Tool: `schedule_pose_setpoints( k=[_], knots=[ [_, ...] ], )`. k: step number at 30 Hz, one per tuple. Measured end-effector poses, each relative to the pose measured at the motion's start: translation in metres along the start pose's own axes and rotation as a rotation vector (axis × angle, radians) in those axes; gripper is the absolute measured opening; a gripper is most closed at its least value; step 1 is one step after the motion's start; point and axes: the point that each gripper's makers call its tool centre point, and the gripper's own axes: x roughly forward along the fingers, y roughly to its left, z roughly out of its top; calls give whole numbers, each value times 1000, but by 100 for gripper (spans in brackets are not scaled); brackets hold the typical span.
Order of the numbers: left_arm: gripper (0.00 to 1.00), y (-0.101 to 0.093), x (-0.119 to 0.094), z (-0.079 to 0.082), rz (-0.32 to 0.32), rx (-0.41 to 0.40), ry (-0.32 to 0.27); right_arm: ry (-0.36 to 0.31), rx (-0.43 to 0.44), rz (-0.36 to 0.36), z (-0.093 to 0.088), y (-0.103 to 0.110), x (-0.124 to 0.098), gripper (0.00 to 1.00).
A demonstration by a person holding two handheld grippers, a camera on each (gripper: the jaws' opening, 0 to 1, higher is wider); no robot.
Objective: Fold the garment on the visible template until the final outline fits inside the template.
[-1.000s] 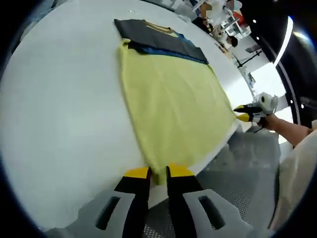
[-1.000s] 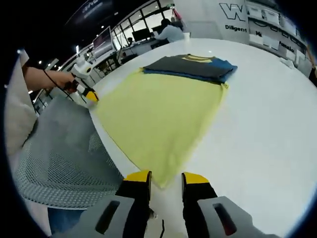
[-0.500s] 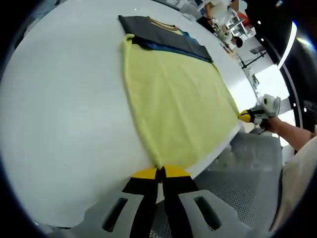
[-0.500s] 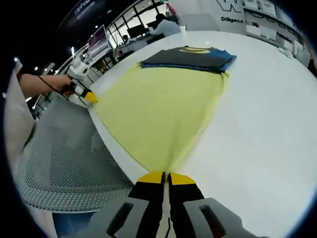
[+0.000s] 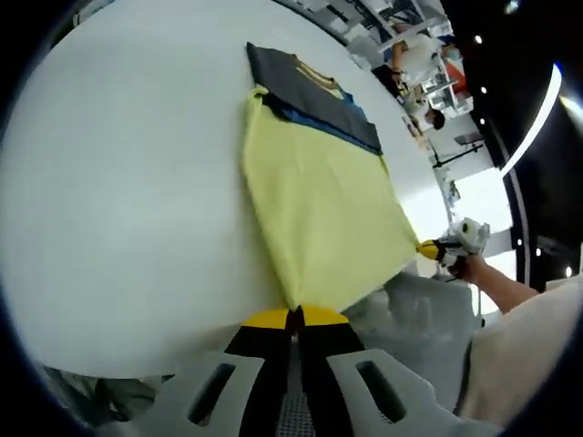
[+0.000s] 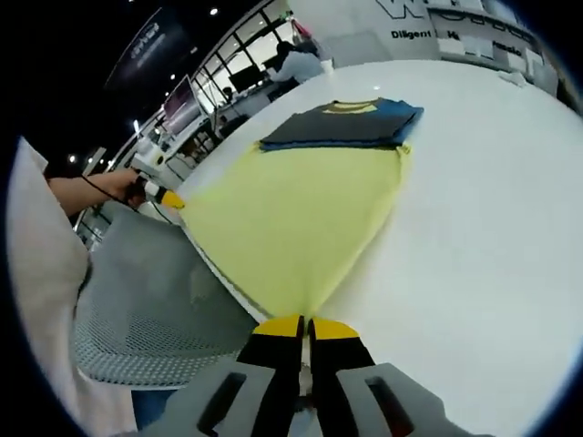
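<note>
Garment (image 5: 319, 214) first: it's a pale yellow cloth spread flat on the white surface (image 5: 118, 182), running from the near edge out toward a dark grey and blue folded piece (image 5: 314, 96) at the far end, which overlaps its far hem. I can't tell whether that dark piece is the template or just another shirt, so I'll leave that open.

Looks to me like the step in hand is lifting the near hem to fold it away toward the far end. To do it well I'd say both corners need to go up and forward together, at the same height and pace, so the fold line comes out straight across and the cloth doesn't skew. Keep some tension between the two corners so the middle doesn't sag and drag, and don't yank, because the far hem is tucked against that dark piece and could shift it.

Left tongs (image 5: 294, 315): jaws pinched fully together on one near corner of the yellow cloth, right at the surface edge. Right tongs (image 6: 303, 322): same deal, jaws closed tight on the other near corner. In the left gripper view you can see the right one off to the side, clamped on its corner, with a hand (image 5: 474, 270) behind it. There's a grey mesh chair (image 6: 155, 300) below the surface edge.
</note>
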Motion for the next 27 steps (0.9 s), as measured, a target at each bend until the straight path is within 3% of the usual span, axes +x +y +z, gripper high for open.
schedule_pose_setpoints(
  k=[7,13,21,27],
  knots=[
    [4,-25,-28,25,-66,17,-87,-124,41,32,33,12,-25,0],
    [4,-46,-48,56,-91,52,-168,-211,26,26,65,15,-34,0],
    [4,-65,-60,100,-101,106,-238,-378,114,29,127,7,-44,0],
    [4,-72,-64,140,-122,97,-296,-477,177,35,174,-8,-48,0]
  ],
)
